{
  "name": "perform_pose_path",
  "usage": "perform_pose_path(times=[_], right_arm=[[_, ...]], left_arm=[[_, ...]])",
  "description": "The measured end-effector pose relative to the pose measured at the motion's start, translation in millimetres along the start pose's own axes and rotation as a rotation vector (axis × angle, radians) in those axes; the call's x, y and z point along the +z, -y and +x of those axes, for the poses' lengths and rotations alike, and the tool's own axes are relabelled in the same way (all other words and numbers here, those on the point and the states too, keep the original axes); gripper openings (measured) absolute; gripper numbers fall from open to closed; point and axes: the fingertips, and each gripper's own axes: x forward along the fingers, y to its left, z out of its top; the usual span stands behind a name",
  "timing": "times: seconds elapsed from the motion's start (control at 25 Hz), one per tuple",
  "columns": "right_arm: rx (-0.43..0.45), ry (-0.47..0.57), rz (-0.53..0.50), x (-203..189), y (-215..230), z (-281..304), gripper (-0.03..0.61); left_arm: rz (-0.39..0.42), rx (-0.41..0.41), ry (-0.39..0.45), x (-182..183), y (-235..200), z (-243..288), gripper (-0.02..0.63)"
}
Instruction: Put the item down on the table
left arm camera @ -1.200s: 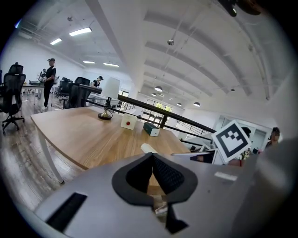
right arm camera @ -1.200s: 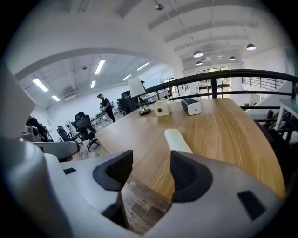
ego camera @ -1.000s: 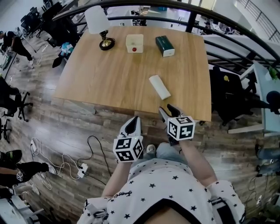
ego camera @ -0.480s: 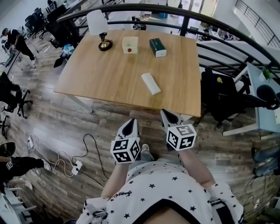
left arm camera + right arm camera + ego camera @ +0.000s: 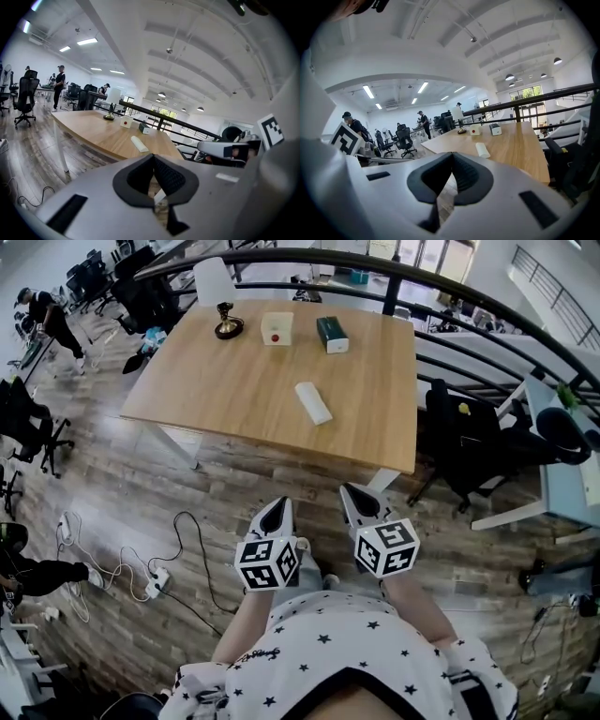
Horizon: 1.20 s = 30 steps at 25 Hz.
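As seen from the head view, stands back from the counter [image 5: 234, 381] on a plank floor [image 5: 187, 493], with the left gripper [image 5: 278, 506] and the right gripper [image 5: 353, 493] held side by side, near each other. Points both tips toward the near edge of the counter, well short of it and over the floor.

Has the left jaws pressed together, pad against pad, with nothing gripped; only a sliver of floor visible below the meeting tips. Has the right jaws closed tip to tip as well, likewise empty.

Across the gap, a white oblong item [image 5: 313, 402]: lying flat on the bare wood, set at an angle, in the near right part of the counter and well apart from either gripper. Touching nothing else on the top.

Along the far edge, in a row: a brass lamp base [image 5: 228, 326], then a white box with a red dot [image 5: 277, 328], then a dark green box [image 5: 332, 334], each apart from its neighbour and well apart from the item.

Behind the counter, a black railing [image 5: 441, 292]. To the right, a black office chair [image 5: 469, 442]. On the floor at left, loose cables and a power strip [image 5: 155, 577].
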Motion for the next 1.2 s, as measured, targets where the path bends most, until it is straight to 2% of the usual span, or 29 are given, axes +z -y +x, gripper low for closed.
perform_pose_path(times=[0.48, 0.72, 1.2], right_arm=[[0.011, 0.024, -0.012, -10, -5, -42, -0.005], [0.041, 0.025, -0.014, -10, -11, -43, -0.006], [0.042, 0.038, 0.001, -2, -9, -37, -0.006]], left_arm=[[-0.005, -0.004, 0.008, -23, 28, -21, 0.012], [-0.011, 0.001, 0.018, -21, 30, -22, 0.012], [-0.013, 0.007, 0.03, -16, 28, -24, 0.012]])
